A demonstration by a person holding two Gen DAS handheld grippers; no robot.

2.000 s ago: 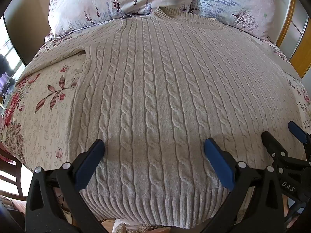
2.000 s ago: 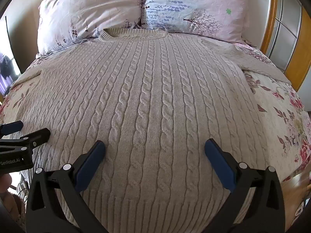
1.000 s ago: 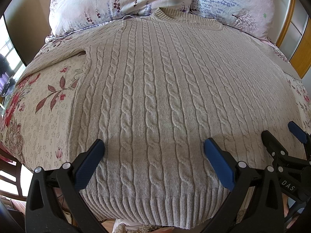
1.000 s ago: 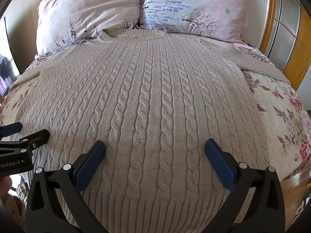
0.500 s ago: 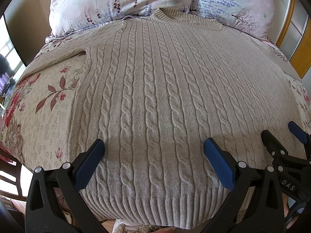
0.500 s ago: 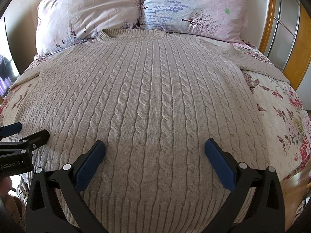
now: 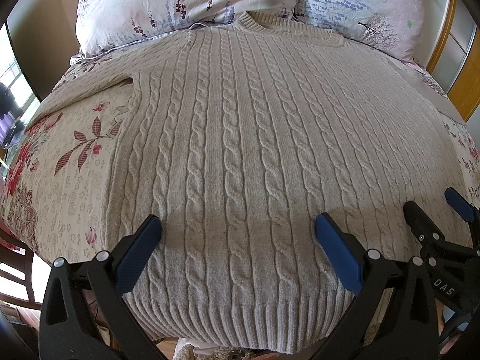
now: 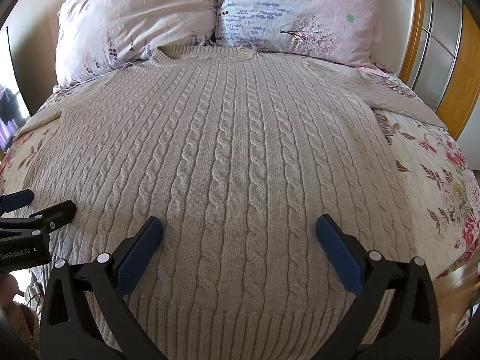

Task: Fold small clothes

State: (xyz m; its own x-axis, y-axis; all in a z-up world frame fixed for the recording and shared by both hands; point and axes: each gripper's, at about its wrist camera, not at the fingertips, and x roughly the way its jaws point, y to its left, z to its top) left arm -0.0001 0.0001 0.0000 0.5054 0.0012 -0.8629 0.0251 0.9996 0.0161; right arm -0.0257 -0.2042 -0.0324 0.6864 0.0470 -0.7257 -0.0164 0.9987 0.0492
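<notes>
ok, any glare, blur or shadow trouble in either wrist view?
Left wrist: sharp, strong fisheye bulge, soft shadow band on the sweater near the tongs, window blown out. Right wrist: sharp, same bulge and shadow near its tongs.

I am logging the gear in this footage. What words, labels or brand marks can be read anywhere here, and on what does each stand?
"DAS": white letters on the black body of the right tongs, seen from the left wrist camera; any further letters are hidden.
"GenRobot.AI": white letters on the black body of the left tongs, seen from the right wrist camera.
Sweater, pillows and bedsheet: no text.
</notes>
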